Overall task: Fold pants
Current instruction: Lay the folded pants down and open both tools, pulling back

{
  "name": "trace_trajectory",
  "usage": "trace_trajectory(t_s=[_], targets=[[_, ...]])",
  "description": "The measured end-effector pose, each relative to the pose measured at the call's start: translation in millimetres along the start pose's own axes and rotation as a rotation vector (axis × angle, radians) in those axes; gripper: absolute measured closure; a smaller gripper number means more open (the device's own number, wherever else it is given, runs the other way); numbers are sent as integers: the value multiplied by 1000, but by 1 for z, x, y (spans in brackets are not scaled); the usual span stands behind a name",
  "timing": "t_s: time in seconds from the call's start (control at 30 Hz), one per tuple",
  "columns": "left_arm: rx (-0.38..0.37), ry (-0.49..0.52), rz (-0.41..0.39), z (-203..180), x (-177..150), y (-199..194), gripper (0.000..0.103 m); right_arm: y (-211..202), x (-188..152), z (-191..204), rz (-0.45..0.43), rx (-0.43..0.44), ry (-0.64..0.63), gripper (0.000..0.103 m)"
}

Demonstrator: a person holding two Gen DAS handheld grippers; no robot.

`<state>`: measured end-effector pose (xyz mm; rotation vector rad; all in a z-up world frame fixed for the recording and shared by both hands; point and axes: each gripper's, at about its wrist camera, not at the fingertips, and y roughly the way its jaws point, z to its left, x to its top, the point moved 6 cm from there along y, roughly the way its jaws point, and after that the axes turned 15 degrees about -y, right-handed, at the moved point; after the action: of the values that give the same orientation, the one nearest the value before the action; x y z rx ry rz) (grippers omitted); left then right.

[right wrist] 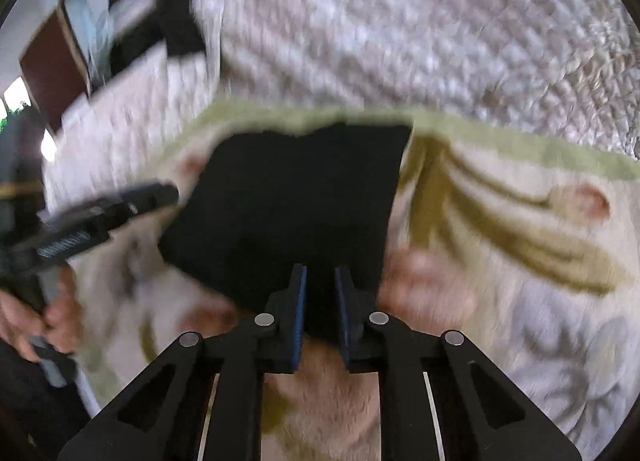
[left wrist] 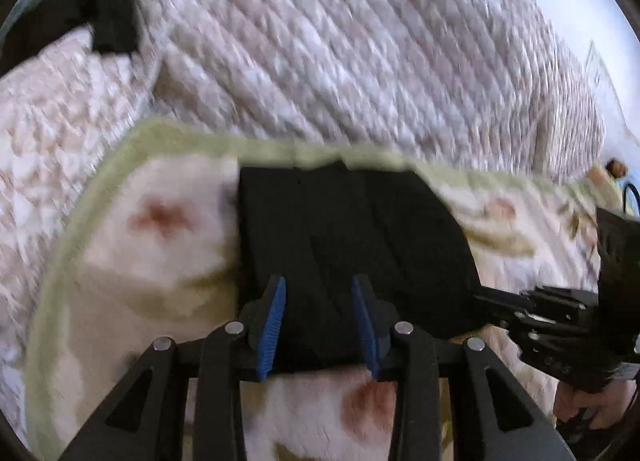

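Here we see folded black pants (left wrist: 352, 229) on a floral blanket (left wrist: 160, 229) over the quilted bed (left wrist: 340, 41), long axis seemingly toward us; left tool (left wrist: 319, 325) apart, right tool (right wrist: 320, 313) clamped on the hem.

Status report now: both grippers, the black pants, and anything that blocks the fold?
Left gripper part open over pants' near edge. Right gripper narrow, near edge between its jaws, grip unclear. Black pants folded compact on floral blanket. Nothing blocking.

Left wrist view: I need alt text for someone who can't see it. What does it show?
Black pants, folded into a compact block, lie on a cream floral blanket with a green border, over a quilted bedspread. The left gripper straddles their near edge, while the right gripper reaches their right edge.
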<state>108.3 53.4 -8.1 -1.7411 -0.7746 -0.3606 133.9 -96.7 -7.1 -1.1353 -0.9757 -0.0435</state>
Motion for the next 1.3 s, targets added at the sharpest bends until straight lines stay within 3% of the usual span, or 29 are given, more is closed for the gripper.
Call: trace_trajectory(t_s=[0.13, 0.3, 0.5, 0.6, 0.7, 0.9, 1.1, 1.13, 1.2, 1.3], targets=[[43, 12, 29, 6, -11, 11, 66, -7, 0, -10, -11, 14, 48, 90], [23, 3, -12, -1, 28, 10, 66, -16, 33, -22, -83, -21, 29, 90], [53, 22, -28, 0, 79, 58, 66, 26, 72, -44, -73, -25, 32, 90], [98, 25, 3, 8, 86, 90, 64, 52, 82, -60, -61, -35, 46, 90], [93, 21, 5, 12, 84, 104, 61, 76, 79, -75, -19, -50, 65, 92], [109, 34, -9, 8, 83, 98, 60, 79, 78, -78, -26, -53, 62, 92], [138, 18, -38, 2, 72, 62, 61, 43, 72, -56, -53, -59, 32, 90], [144, 22, -44, 0, 69, 56, 61, 36, 69, -50, -60, -56, 26, 89], [154, 34, -56, -4, 57, 40, 61, 23, 61, -36, -69, -51, 13, 73], [141, 31, -60, -5, 36, 18, 61, 3, 44, -15, -78, -47, -7, 71]])
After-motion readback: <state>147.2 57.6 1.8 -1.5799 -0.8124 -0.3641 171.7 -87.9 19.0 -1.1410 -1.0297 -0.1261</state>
